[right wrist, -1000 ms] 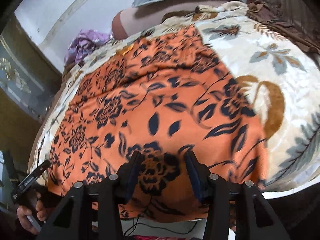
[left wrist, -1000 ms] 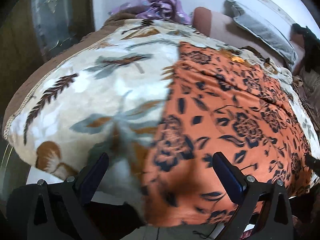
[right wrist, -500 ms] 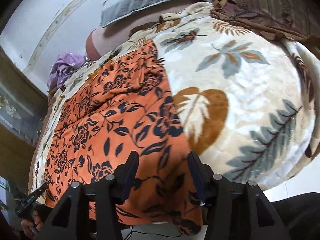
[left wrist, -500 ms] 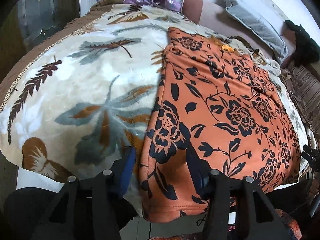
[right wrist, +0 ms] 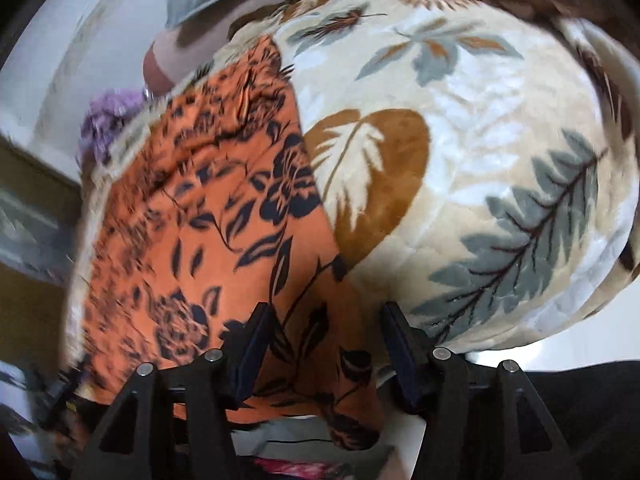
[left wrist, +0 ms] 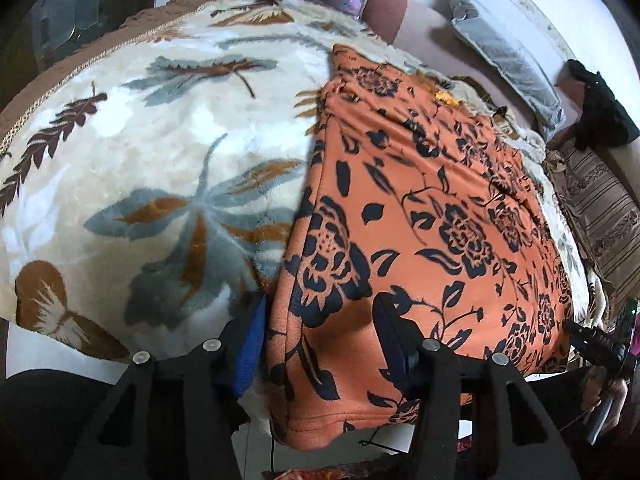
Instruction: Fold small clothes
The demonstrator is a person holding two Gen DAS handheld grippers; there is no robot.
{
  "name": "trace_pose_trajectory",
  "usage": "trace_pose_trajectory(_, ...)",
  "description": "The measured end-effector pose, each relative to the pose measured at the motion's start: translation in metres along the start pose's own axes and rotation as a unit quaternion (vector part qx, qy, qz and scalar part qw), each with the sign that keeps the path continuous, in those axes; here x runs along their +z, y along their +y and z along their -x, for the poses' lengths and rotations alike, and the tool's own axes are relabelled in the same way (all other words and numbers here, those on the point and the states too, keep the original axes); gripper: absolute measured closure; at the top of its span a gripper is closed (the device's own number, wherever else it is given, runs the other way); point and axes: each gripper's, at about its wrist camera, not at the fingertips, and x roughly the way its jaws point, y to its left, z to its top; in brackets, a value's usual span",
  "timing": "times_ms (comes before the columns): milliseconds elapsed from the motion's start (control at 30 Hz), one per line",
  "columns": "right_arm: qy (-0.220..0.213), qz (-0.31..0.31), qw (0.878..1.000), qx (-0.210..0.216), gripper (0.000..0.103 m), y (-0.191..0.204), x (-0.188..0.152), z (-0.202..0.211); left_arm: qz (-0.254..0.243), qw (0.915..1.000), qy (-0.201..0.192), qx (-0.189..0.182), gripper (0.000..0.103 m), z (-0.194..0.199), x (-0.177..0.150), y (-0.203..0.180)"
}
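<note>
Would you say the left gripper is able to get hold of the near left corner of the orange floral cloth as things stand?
Probably yes: the left gripper is opening, its fingers straddle that corner of the orange cloth on the blanket, nothing in between.

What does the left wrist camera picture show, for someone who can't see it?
The left claw, its jaws opening, straddles a near corner of an orange flowered garment lying flat on a cream leaf-print blanket.

1. Left gripper (left wrist: 318, 338): jaws narrower than a second ago, now reopening; orange floral garment (left wrist: 420, 216) edge between them.
2. Right gripper (right wrist: 324, 340): shifted from garment's middle to its right corner, jaws opening.
</note>
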Motion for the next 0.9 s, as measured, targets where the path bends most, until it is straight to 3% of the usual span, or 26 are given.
trace_pose_trajectory(67,0.003,0.012,1.0,-0.01,0.042,0.005,-0.002,-0.001,-0.004,1.0,0.004,0.0,0.043,-0.001,0.0,-0.001)
trace_pose_trajectory(133,0.011,0.027,0.999,-0.014,0.055,0.011,-0.005,-0.001,-0.008,0.9999,0.006,0.001,0.043,-0.001,-0.001,-0.002)
trace_pose_trajectory(200,0.011,0.041,0.999,-0.016,0.076,0.014,-0.008,0.003,-0.011,0.9999,0.009,-0.002,0.044,0.0,-0.002,-0.002)
trace_pose_trajectory(233,0.012,0.044,0.999,-0.003,0.083,0.016,-0.008,0.005,-0.012,0.9999,0.01,0.0,0.048,0.0,-0.002,-0.002)
trace_pose_trajectory(267,0.01,0.044,0.999,0.006,0.088,0.017,-0.009,0.008,-0.016,0.9998,0.011,0.006,0.06,0.0,-0.001,-0.002)
trace_pose_trajectory(300,0.004,0.045,0.999,0.013,0.088,0.019,-0.009,0.012,-0.02,0.9996,0.013,0.012,0.068,0.0,0.0,-0.003)
trace_pose_trajectory(367,-0.001,0.048,0.998,0.033,0.088,0.022,-0.008,0.017,-0.024,0.9995,0.015,0.013,0.072,0.002,0.001,-0.001)
trace_pose_trajectory(533,0.018,0.036,0.999,0.015,0.083,0.019,-0.007,0.012,-0.032,0.9992,0.024,0.007,0.072,0.009,0.0,0.0)
trace_pose_trajectory(667,0.027,0.014,0.999,0.026,0.042,0.012,-0.004,0.007,-0.035,0.9989,0.031,0.004,0.072,0.013,-0.006,-0.001)
trace_pose_trajectory(833,0.022,0.026,0.999,0.037,0.041,0.015,-0.008,0.004,-0.055,0.9978,0.039,-0.002,0.072,0.018,-0.012,-0.009)
trace_pose_trajectory(900,0.022,0.035,0.999,0.028,0.049,0.016,-0.01,0.003,-0.064,0.997,0.044,-0.005,0.072,0.016,-0.014,-0.012)
